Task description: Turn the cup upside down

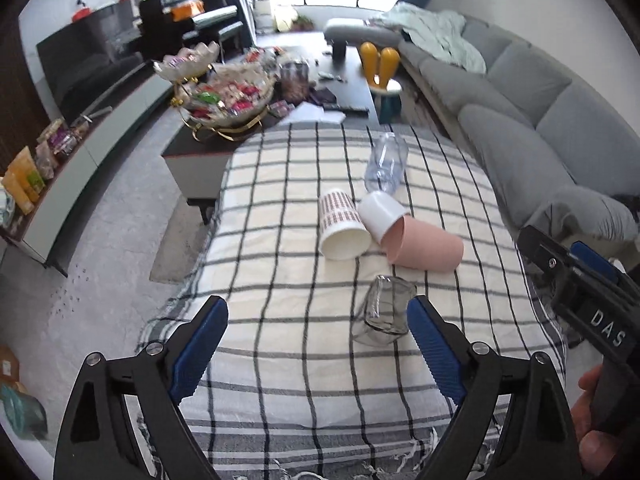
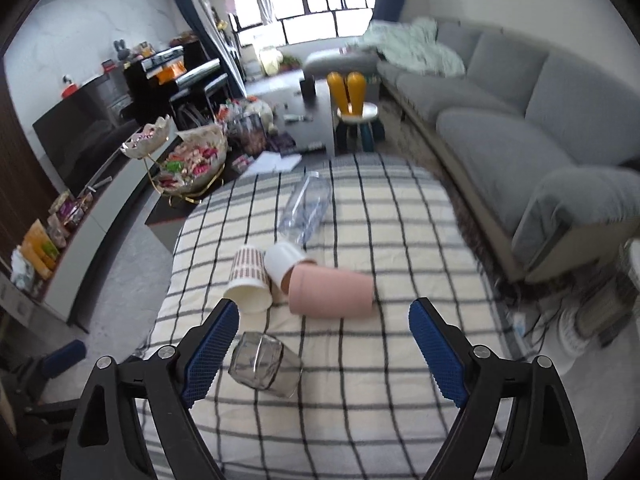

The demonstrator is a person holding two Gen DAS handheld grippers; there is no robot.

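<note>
Several cups lie on their sides on a checked cloth [image 1: 288, 248]. A smoky glass cup [image 1: 385, 310] lies nearest, just beyond my left gripper's right fingertip; it also shows in the right wrist view [image 2: 265, 365]. Behind it lie a pink cup [image 1: 424, 245] [image 2: 332, 293], a white cup [image 1: 382, 212] [image 2: 283, 262], a patterned paper cup [image 1: 342, 226] [image 2: 249, 279] and a clear plastic cup [image 1: 386, 162] [image 2: 306, 208]. My left gripper [image 1: 318, 320] is open and empty. My right gripper [image 2: 324, 320] is open and empty; it also shows at the right edge of the left wrist view [image 1: 580, 280].
A grey sofa [image 1: 540, 120] runs along the right. A dark coffee table with a tiered snack stand [image 1: 224, 92] is beyond the cloth. A low cabinet with snack bags [image 1: 60, 168] lines the left wall. A small stool with yellow ears [image 1: 380, 68] stands beyond.
</note>
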